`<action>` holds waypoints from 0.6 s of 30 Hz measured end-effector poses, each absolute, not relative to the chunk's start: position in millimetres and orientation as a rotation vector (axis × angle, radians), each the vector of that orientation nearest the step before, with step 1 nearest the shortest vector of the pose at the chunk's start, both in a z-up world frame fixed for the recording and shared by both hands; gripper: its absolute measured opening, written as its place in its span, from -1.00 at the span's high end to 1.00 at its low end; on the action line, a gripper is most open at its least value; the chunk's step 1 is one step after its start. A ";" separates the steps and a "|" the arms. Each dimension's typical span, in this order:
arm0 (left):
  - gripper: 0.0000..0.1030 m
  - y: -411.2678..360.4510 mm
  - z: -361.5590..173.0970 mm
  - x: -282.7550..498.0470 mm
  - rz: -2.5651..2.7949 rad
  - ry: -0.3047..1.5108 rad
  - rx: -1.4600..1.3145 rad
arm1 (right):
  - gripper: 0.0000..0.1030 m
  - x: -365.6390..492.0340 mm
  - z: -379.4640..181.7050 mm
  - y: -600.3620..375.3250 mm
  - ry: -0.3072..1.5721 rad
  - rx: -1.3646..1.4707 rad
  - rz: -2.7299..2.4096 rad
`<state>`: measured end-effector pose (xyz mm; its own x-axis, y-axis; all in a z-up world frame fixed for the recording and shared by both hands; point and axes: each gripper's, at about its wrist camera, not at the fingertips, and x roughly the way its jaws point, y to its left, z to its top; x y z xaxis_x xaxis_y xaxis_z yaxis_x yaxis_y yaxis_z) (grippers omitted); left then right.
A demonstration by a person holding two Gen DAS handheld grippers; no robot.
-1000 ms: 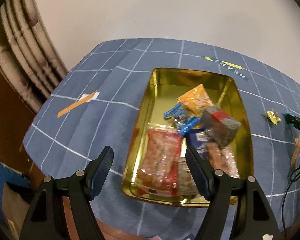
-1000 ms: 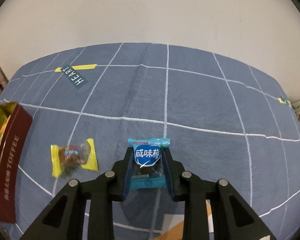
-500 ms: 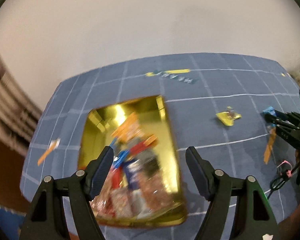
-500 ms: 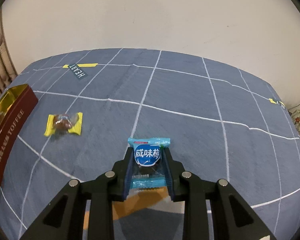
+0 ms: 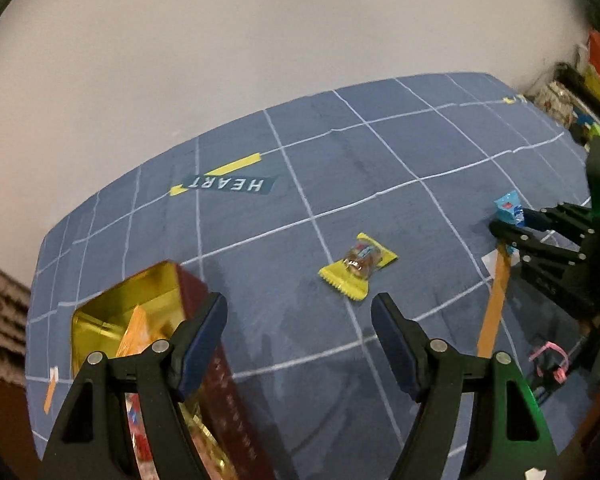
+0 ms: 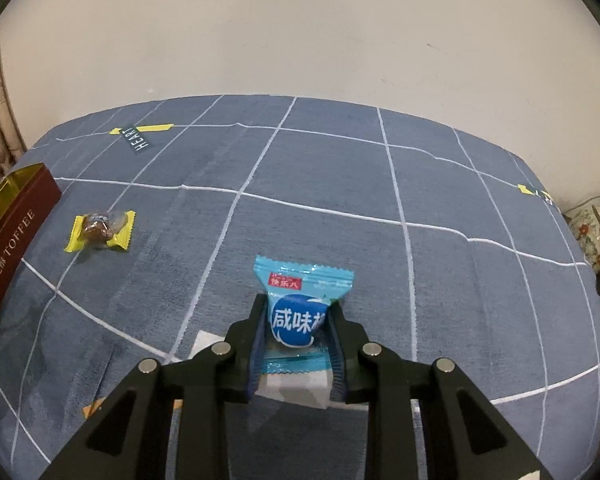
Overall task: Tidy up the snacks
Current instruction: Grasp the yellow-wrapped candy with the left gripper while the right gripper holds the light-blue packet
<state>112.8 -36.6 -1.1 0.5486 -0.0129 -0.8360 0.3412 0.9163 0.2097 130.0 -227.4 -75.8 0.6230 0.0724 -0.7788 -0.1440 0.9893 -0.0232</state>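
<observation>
I read "TOFFEE" on the maroon tin and "HEART" on the cloth label. My right gripper clamps a blue plum-candy packet. My left gripper stands open, empty; the yellow-wrapped candy lies just beyond its jaws.

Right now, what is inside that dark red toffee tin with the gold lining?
The dark red toffee tin holds an orange packet and some red-and-white wrappers. The left gripper, jaws open, covers much of the inside, so the rest cannot be seen.
</observation>
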 end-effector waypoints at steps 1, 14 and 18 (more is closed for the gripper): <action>-0.39 -39.2 -4.2 115.1 -0.228 0.978 0.377 | 0.47 129.8 -75.7 -228.6 0.890 -0.084 0.125; -0.39 -51.6 -33.7 154.3 -0.333 1.083 0.349 | 0.47 128.3 -75.0 -230.9 0.890 -0.073 0.129; -0.39 -56.4 -42.5 165.4 -0.359 1.129 0.334 | 0.47 128.6 -75.4 -230.6 0.890 -0.072 0.129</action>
<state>165.4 -56.4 -42.5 0.3822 -0.1093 -0.9176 0.4408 0.8943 0.0771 128.6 -230.6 -75.4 0.6226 0.0821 -0.7782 -0.1418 0.9899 -0.0091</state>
